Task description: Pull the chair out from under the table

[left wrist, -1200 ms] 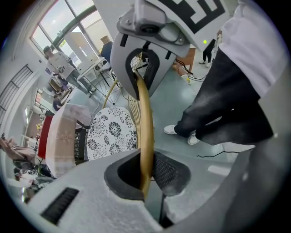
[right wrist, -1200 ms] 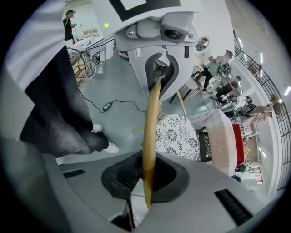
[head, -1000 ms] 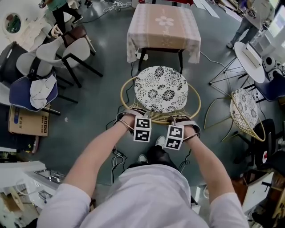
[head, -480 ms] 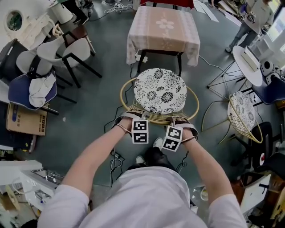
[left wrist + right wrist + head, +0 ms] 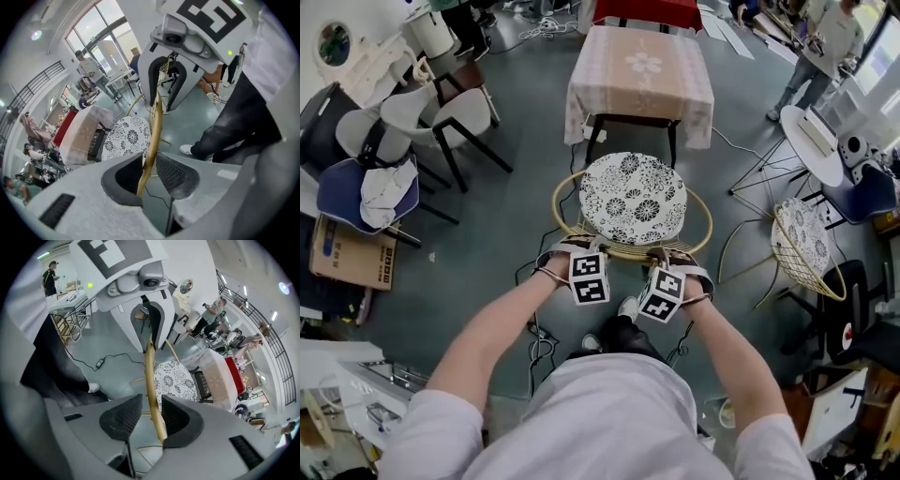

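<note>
The wicker chair (image 5: 703, 220) with a black-and-white flowered cushion (image 5: 633, 199) stands just in front of the cloth-covered table (image 5: 642, 70), apart from it. My left gripper (image 5: 581, 246) and right gripper (image 5: 667, 255) are side by side at the chair's near back rim. In the left gripper view the rattan rim (image 5: 154, 126) runs between the jaws of the left gripper (image 5: 149, 176). These have just been opening, and a gap shows beside the rim. In the right gripper view the rim (image 5: 151, 371) likewise passes between the right gripper (image 5: 151, 417) jaws, which have just opened wide.
A second wicker chair (image 5: 806, 244) stands to the right, white chairs (image 5: 412, 112) and a blue one (image 5: 352, 192) to the left. A cardboard box (image 5: 352, 253) lies at the left edge. A cable (image 5: 539, 342) trails on the floor by my shoe (image 5: 626, 305).
Both marker cubes have tilted and lifted a little at the chair's back rim. The chair keeps its place in front of the table.
</note>
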`<state>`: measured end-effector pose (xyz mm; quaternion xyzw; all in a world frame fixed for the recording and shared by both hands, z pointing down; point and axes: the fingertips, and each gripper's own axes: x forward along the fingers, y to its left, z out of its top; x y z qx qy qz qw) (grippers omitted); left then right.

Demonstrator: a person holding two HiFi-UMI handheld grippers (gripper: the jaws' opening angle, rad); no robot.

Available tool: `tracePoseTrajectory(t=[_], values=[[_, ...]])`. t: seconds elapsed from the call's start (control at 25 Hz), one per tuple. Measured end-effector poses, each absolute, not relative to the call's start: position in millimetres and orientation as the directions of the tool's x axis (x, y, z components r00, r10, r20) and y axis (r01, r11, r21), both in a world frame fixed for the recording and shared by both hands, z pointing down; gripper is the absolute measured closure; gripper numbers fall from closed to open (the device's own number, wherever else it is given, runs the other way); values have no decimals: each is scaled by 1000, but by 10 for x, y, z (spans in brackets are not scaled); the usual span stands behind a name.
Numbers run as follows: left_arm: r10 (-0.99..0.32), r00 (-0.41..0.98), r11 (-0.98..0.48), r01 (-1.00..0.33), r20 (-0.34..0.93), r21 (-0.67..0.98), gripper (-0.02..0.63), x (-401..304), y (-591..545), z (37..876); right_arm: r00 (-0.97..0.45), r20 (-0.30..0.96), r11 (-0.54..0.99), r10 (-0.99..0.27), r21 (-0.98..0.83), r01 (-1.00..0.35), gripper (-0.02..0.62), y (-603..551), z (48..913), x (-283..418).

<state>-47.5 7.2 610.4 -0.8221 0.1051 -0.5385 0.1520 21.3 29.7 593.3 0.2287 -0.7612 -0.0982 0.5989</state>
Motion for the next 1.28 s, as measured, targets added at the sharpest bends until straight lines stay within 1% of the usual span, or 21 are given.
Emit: tracePoseTrajectory(t=[0.12, 0.28, 0.36, 0.44, 0.52, 0.64, 0.88, 1.04, 1.16, 1.28], values=[[-356, 431, -930, -78, 829, -358, 517, -484, 108, 6000, -192, 852, 858, -487, 426, -288, 486, 329, 5845, 207], [-371, 515, -928, -229, 773, -293, 518, -436, 182, 5777, -236, 822, 820, -518, 399, -411, 514, 375, 5661, 153], [-377, 568, -919, -329, 731, -218, 518, -394, 212, 5636, -256, 798, 787, -545, 381, -486, 533, 367, 5555, 123], [-378, 628, -897, -429, 680, -102, 518, -366, 261, 5508, -269, 774, 752, -573, 366, -549, 546, 360, 5459, 70], [-388, 675, -870, -492, 628, -9, 520, -343, 319, 5393, -284, 750, 720, -597, 344, -603, 553, 373, 5370, 9], [-418, 715, -844, -534, 561, 53, 525, -301, 398, 5197, -307, 710, 658, -634, 286, -697, 558, 406, 5206, -51], [-501, 744, -755, -625, 442, 197, 568, -310, 458, 4795, -348, 592, 515, -727, 135, -846, 568, 490, 4807, -93], [-556, 726, -697, -673, 406, 248, 598, -373, 533, 4632, -366, 535, 449, -762, 29, -893, 585, 604, 4616, -109], [-580, 714, -668, -692, 393, 273, 600, -389, 623, 4566, -382, 499, 417, -778, -45, -908, 592, 679, 4525, -124], [-593, 701, -661, -704, 396, 258, 600, -422, 673, 4537, -384, 481, 394, -788, -85, -915, 593, 711, 4466, -154]])
